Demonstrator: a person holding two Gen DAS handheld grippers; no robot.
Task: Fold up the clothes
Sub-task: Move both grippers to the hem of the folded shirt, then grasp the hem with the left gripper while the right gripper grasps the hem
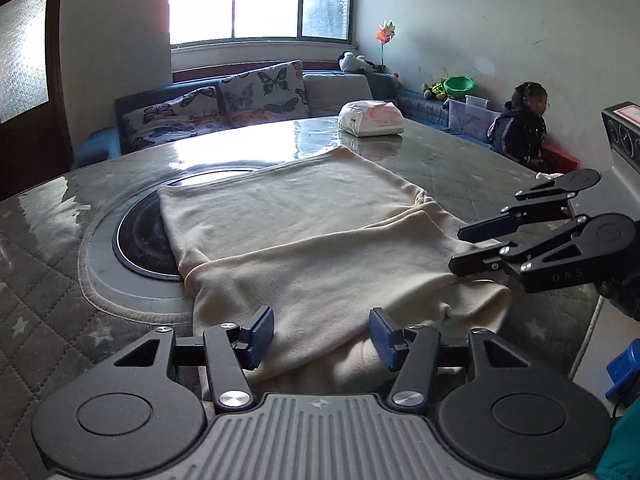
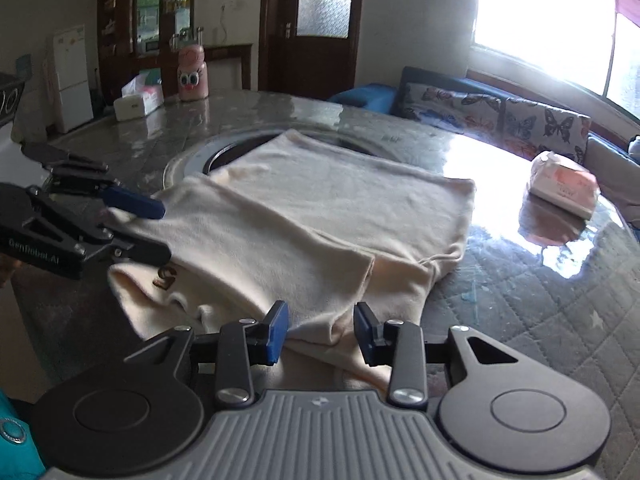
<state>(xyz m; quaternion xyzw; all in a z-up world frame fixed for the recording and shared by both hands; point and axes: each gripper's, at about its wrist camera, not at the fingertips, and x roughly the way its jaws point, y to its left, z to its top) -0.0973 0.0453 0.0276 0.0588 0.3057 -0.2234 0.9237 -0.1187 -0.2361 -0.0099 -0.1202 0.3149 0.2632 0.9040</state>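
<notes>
A cream fleece garment (image 1: 304,236), partly folded, lies flat on the round glass-topped table (image 1: 460,160), covering part of its dark central burner ring. Both grippers hover at the garment's near edge, left gripper (image 1: 320,334) and right gripper (image 2: 320,330), jaws apart, apparently gripping nothing. A white tissue pack (image 1: 370,118) sits far right.

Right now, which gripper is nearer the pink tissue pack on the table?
Right. The tissue pack lies ahead-right of the right gripper; the left gripper sits farther across the cream garment.
</notes>
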